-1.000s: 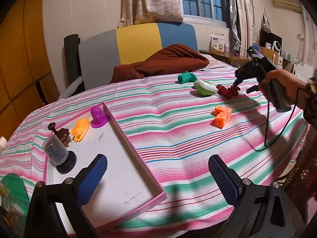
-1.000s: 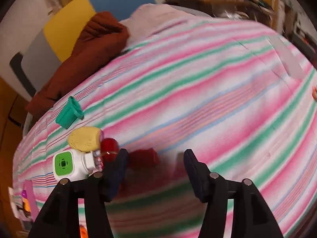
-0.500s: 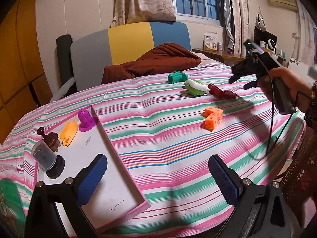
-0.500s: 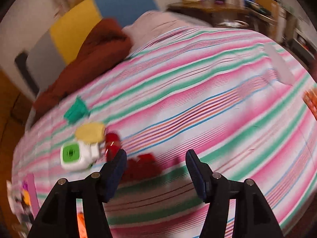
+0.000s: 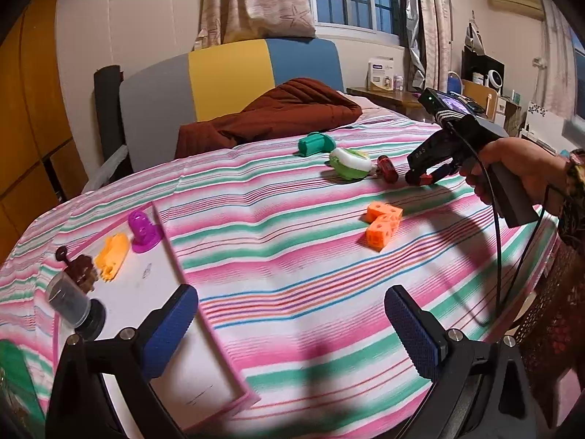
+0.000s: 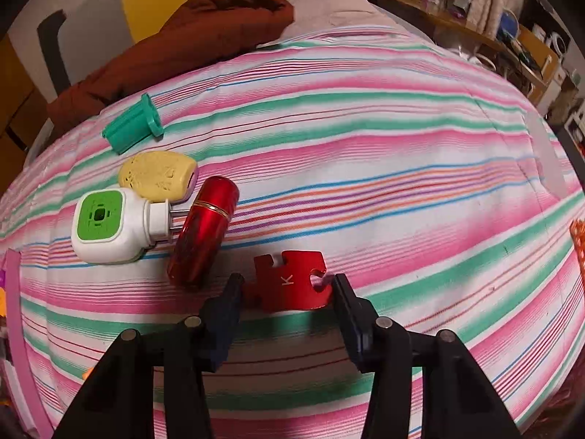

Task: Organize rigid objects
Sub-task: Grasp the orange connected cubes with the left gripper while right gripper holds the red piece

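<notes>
On the striped bedspread a red puzzle piece (image 6: 289, 285) marked K lies flat, and my right gripper (image 6: 286, 281) points steeply down over it. Its jaws are closing, with a pad against each side of the piece. The left wrist view shows that gripper (image 5: 420, 175) low at the far right, held in a person's hand (image 5: 512, 161). Beside the piece lie a red cylinder (image 6: 204, 226), a white and green plug-in (image 6: 109, 226), a yellow oval (image 6: 157, 173) and a teal part (image 6: 131, 130). My left gripper (image 5: 292, 314) hangs open and holds nothing, near the pink-rimmed tray (image 5: 175, 329).
The tray holds a purple part (image 5: 142, 228), an orange part (image 5: 113, 250), a brown figure (image 5: 82, 269) and a tipped jar (image 5: 75, 303). Orange holed cubes (image 5: 382, 221) sit mid-bed. A brown blanket (image 5: 278, 117) lies at the headboard. A cable (image 5: 497, 241) hangs from the right gripper.
My right gripper has rolled and come down over the red puzzle piece, and its jaws have narrowed onto it. The left gripper stays open, its view shifted slightly.
</notes>
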Available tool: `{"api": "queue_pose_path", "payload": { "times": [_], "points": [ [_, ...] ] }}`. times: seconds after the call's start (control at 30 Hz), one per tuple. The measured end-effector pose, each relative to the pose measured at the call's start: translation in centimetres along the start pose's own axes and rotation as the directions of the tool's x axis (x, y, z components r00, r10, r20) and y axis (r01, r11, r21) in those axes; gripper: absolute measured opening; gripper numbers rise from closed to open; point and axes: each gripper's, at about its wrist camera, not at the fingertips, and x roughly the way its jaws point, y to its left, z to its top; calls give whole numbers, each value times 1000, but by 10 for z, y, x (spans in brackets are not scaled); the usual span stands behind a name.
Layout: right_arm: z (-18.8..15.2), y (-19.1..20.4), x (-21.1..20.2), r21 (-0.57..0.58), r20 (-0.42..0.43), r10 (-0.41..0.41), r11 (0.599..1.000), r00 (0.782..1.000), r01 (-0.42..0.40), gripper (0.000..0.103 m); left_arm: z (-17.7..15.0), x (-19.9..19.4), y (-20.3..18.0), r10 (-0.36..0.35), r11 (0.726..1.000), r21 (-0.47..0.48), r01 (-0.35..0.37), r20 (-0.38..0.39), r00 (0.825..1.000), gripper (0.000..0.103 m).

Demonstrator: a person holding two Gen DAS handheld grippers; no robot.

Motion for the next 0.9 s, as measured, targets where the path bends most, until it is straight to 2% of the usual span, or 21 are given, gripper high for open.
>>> {"api": "queue_pose_path", "payload": {
  "times": [0.27, 0.43, 0.6, 0.67, 0.73, 0.8, 0.9],
  "points": [
    [-4, -27, -8, 97, -20, -4, 995, 1000, 6, 49, 36, 44, -29, -58, 997, 41, 59, -26, 998, 103],
    [-7, -16, -8, 54, -19, -38, 998, 999, 39, 49, 55, 80, -56, -105, 988, 110, 110, -51, 993, 103],
    [-8, -15, -10, 31, -12, -49, 998, 999, 49, 49, 60, 112, -74, -124, 982, 132, 137, -98, 987, 103],
    [-8, -15, -10, 30, -13, -49, 998, 999, 49, 49, 60, 121, -75, -147, 980, 119, 159, -106, 983, 100],
    [-8, -15, -10, 30, -13, -49, 998, 999, 49, 49, 57, 128, -78, -166, 977, 116, 179, -121, 979, 88],
    [-8, -16, -11, 32, -14, -47, 998, 999, 47, 49, 52, 137, -79, -183, 973, 114, 202, -155, 971, 81],
    [-7, -19, -12, 39, -16, -42, 998, 999, 43, 49, 51, 137, -77, -203, 971, 98, 220, -155, 967, 81]
  ]
}}
